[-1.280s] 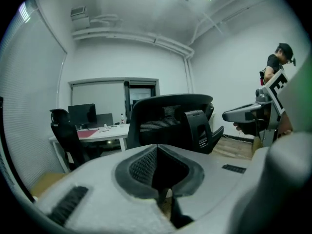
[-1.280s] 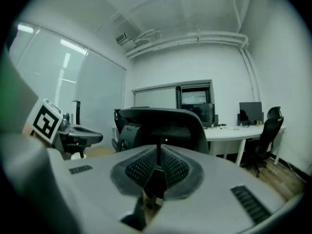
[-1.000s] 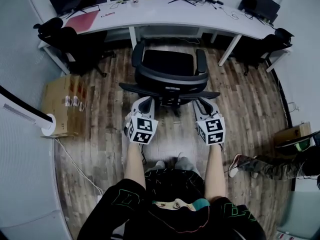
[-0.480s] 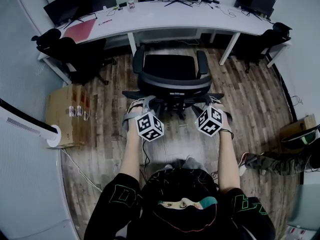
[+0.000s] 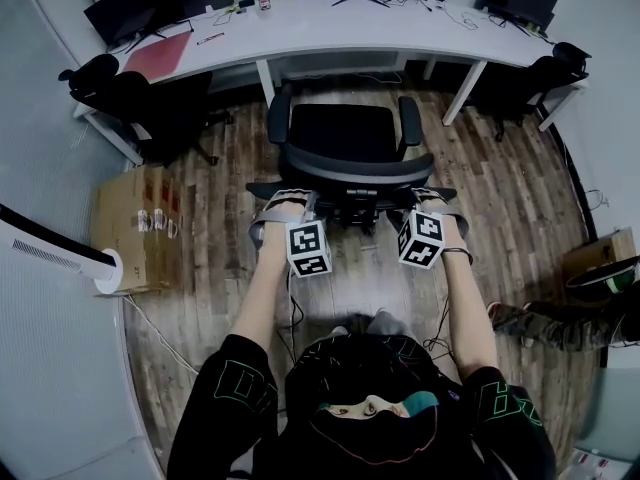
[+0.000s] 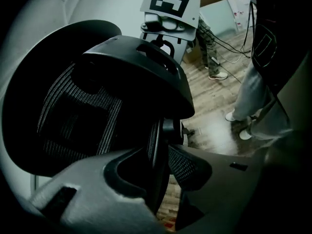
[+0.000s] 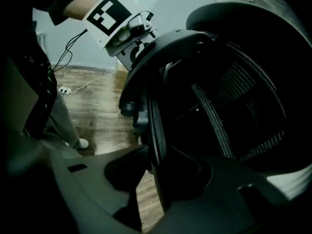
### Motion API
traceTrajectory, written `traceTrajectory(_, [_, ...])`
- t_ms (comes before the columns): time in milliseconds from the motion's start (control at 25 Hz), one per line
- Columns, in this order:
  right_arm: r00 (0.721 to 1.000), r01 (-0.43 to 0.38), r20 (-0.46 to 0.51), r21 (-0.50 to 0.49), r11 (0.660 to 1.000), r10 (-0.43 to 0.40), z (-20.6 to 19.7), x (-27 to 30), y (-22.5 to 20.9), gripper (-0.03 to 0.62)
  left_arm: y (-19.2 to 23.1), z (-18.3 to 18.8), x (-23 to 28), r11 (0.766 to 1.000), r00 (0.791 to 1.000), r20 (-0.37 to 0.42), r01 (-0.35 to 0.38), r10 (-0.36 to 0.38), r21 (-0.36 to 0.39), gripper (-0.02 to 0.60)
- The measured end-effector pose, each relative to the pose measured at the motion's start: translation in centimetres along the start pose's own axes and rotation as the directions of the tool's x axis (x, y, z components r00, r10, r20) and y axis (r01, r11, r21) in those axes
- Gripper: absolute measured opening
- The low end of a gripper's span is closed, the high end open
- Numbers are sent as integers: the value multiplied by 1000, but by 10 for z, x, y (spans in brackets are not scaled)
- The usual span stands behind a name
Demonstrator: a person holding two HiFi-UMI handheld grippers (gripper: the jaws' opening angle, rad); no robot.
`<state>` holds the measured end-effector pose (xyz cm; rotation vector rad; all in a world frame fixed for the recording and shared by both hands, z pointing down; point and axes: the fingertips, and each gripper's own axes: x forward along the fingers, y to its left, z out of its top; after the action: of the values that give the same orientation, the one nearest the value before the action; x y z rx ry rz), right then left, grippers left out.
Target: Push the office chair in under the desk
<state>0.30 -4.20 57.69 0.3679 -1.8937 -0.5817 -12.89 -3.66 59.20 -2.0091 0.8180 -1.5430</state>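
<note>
The long white surface (image 5: 330,30) spans the far side of the room. The office chair (image 5: 345,133) stands on the wooden floor (image 5: 215,218) just before it, facing it, its seat not yet tucked under. The backrest (image 5: 352,168) is toward me, with a tool at each edge. My left hand-held gripper (image 5: 285,200) is opening wide, the mesh rim loose between its jaws. My right hand-held gripper (image 5: 432,200) is closing at a middling gap around the other rim, seemingly not clamped. I judge the push is only starting. Next, both should bear evenly and drive straight, so the chair rolls in without swerving.
</note>
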Motion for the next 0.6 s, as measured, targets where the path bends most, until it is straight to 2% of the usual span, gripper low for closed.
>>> traceTrajectory(240, [1000,18,-18,29,999,-18,-19,1,-15,140,5,24,12,1000,998,65,11,-10,-11,144])
traceTrajectory(600, [998,38,-57,61,997,-35,-28,22,-41,140,32,18,40,1000,999,32,-30,30,-9,147])
